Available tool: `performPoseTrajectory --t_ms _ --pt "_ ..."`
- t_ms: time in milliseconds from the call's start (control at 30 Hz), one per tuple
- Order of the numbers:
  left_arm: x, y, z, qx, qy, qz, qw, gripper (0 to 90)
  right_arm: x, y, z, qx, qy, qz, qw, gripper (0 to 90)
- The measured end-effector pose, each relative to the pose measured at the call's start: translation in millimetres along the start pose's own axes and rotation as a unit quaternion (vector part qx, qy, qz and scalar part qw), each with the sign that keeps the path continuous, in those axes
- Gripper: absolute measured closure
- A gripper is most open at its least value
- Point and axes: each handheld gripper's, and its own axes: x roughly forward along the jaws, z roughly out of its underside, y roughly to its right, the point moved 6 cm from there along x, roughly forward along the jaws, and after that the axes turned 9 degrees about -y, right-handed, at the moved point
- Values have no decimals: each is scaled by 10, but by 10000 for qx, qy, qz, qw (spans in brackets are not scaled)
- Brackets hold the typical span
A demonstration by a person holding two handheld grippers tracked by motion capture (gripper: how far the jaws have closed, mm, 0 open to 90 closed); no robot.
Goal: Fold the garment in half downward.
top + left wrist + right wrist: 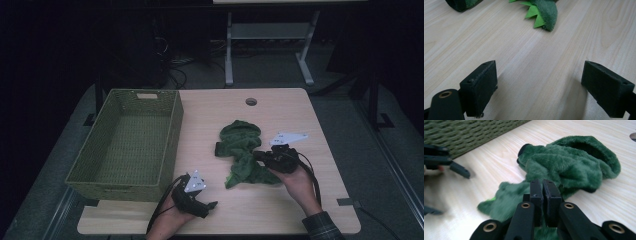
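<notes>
Crumpled fuzzy green plush garment (243,152)

Left gripper (541,87) low over the wooden bench (529,57), jaws wide apart, green plush toy (544,12) lying ahead.

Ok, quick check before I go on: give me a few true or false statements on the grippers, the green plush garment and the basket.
1. The right gripper is shut against the green plush garment. True.
2. The left gripper holds the garment. False: its jaws stand open over bare table.
3. The basket contains the garment. False: the garment lies on the table beside it.
4. The basket sits on the table's left side. True.
</notes>
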Motion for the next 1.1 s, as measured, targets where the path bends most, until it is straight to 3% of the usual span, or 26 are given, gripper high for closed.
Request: performPoseTrajectory --t_ms 67,100,133,167,200,300,533,600,700,867,1100 --pt "0 0 0 0 -1 0 10000 127 102 28 -23 42 -48 -67 10000 877" --pt "1 3 1 -17 2 11 10000 127 220 28 6 45 -250 -125 9996 883" --pt "1 3 1 -17 2 11 10000 127 220 28 6 45 -250 -125 9996 883" --pt "0 3 1 -18 0 11 10000 127 328 14 71 32 -473 -157 9988 887" --pt "0 4 1 -17 -1 12 10000 127 328 14 71 32 -473 -157 9988 887" --pt "1 3 0 -16 1 13 10000 126 482 -38 202 25 -848 -263 9960 893" --pt "2 2 -1 -12 -1 9 10000 126 583 -31 241 6 -946 -231 9952 895" --pt "2 1 -1 -11 -1 9 10000 126 538 -22 230 -3 -890 -210 9958 851" --pt "3 1 -2 -11 0 9 10000 126 327 19 177 89 -543 -199 9983 792" --pt "2 1 -2 -12 -2 9 10000 126 134 119 204 88 -401 -27 9992 765" --pt "2 1 -1 -15 -1 9 10000 127 -135 291 388 216 -322 189 9991 733"
